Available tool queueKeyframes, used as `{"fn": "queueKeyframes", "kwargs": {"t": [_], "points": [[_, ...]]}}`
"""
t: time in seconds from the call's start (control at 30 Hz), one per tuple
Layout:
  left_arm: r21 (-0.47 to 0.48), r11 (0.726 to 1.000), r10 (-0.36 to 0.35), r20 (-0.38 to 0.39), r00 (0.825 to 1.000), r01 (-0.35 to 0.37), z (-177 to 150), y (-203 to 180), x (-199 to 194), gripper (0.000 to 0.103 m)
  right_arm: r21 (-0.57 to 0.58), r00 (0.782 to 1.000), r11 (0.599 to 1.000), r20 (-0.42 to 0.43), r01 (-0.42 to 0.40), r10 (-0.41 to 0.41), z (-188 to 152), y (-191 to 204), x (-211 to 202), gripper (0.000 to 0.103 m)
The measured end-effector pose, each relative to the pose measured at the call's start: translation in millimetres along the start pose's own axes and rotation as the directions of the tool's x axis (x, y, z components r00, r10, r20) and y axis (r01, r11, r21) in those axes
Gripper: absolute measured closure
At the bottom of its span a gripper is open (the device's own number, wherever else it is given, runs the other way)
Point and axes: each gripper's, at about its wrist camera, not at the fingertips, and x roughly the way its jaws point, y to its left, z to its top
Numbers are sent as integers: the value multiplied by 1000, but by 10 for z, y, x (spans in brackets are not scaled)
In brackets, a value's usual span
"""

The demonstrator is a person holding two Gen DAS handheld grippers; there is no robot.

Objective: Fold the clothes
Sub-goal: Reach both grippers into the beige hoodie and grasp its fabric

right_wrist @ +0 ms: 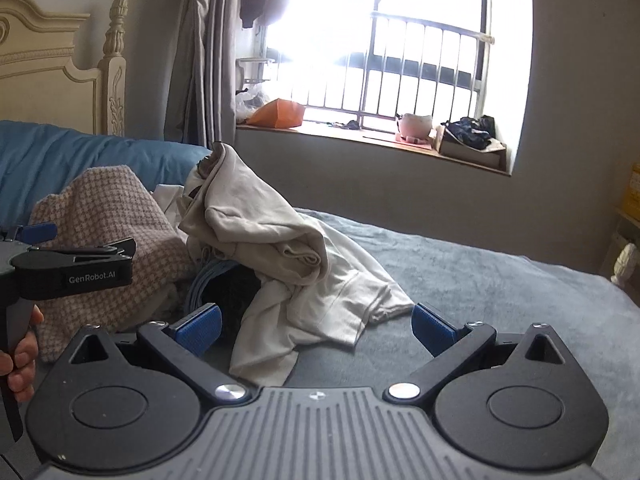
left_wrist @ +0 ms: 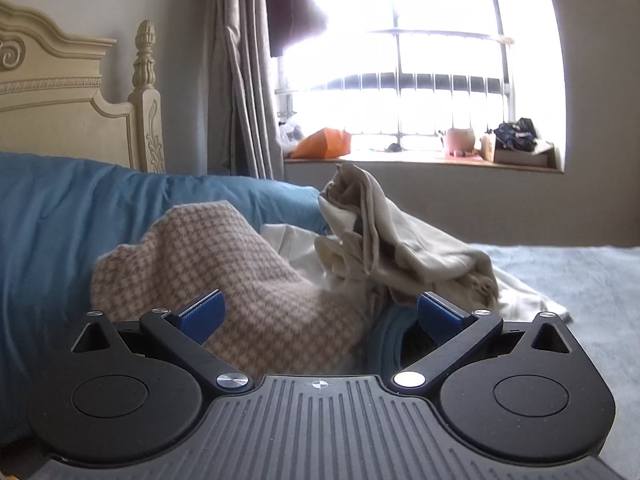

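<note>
Clothes sit in a loose heap on the bed, toward its left side, up against the blue duvet by the headboard. None look folded: all crumpled and overlapping.

The houndstooth garment is on the left of the heap, humped up. The beige garment is draped over the top and peaks high, probably just dropped there. A white garment spills out to the right and near side, flat on the grey bedcover. Under them is something dark with a blue ribbed edge; can't tell what item.

Left claw: blue pads spread wide, released, nothing between them. It is aimed low at the houndstooth piece, very close, likely touching or just short; contact not clear.

Right claw: also spread wide and empty, hovering near the white garment's loose end, pads on either side of it but not clamping.

In the right wrist view the left gripper's body shows at far left, with the person's hand on the handle.

Both claws being released and low at the heap's near edge fits picking a piece out of the pile; it equally fits having just let one go. Pictures don't settle which.

Window ledge clutter is far behind, not involved.
</note>
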Motion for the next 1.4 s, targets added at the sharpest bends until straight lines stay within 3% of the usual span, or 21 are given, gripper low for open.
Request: {"fn": "queueKeyframes", "kwargs": {"t": [0.1, 0.23, 0.3, 0.37, 0.4, 0.47, 0.73, 0.8, 0.93, 1.0, 1.03, 1.07, 1.17, 1.27, 1.4], "points": [[28, 999, -20, 37, 999, 19, -11, -51, 187, 3, -31, 998, 998, 20, -58, 59, 208, 9, 306, 0], [86, 995, -58, 69, 996, 52, -37, -143, 406, 14, -87, 992, 988, 24, -124, 127, 460, 116, 745, 2], [105, 992, -77, 63, 995, 70, -67, -176, 516, 26, -114, 988, 982, 19, -152, 155, 574, 206, 950, 4], [112, 989, -101, 35, 994, 97, -104, -190, 636, 46, -122, 983, 976, 10, -179, 182, 663, 285, 1155, 6], [112, 989, -105, 25, 994, 102, -120, -186, 685, 49, -129, 981, 973, -2, -190, 192, 693, 330, 1261, 7], [112, 988, -109, 7, 994, 108, -150, -178, 781, 50, -152, 978, 966, -34, -209, 206, 737, 429, 1477, 22], [130, 979, -158, -16, 987, 159, -156, -245, 1013, 53, -219, 958, 935, -133, -278, 253, 845, 813, 2145, 33], [117, 980, -156, -32, 987, 159, -158, -264, 1089, 54, -245, 961, 933, -157, -262, 229, 861, 892, 2289, 34], [105, 978, -176, -68, 982, 183, -174, -295, 1182, 64, -276, 959, 932, -221, -236, 178, 858, 988, 2531, 41], [118, 975, -180, -64, 982, 186, -181, -317, 1176, 66, -271, 959, 939, -244, -212, 146, 850, 1019, 2608, 61], [122, 974, -184, -65, 981, 190, -178, -324, 1172, 72, -258, 961, 947, -245, -192, 128, 842, 1005, 2620, 73], [119, 973, -192, -61, 980, 198, -171, -329, 1158, 78, -238, 965, 956, -239, -168, 110, 832, 969, 2614, 79], [98, 974, -203, -35, 979, 205, -145, -329, 1084, 89, -196, 979, 975, -196, -103, 64, 823, 839, 2507, 84], [68, 976, -206, -7, 979, 206, -111, -333, 995, 92, -166, 994, 985, -109, -36, 18, 876, 671, 2293, 86], [62, 972, -230, 62, 971, 226, -10, -382, 719, 96, -96, 999, 995, -29, -17, 14, 1020, 431, 1969, 88]]}}
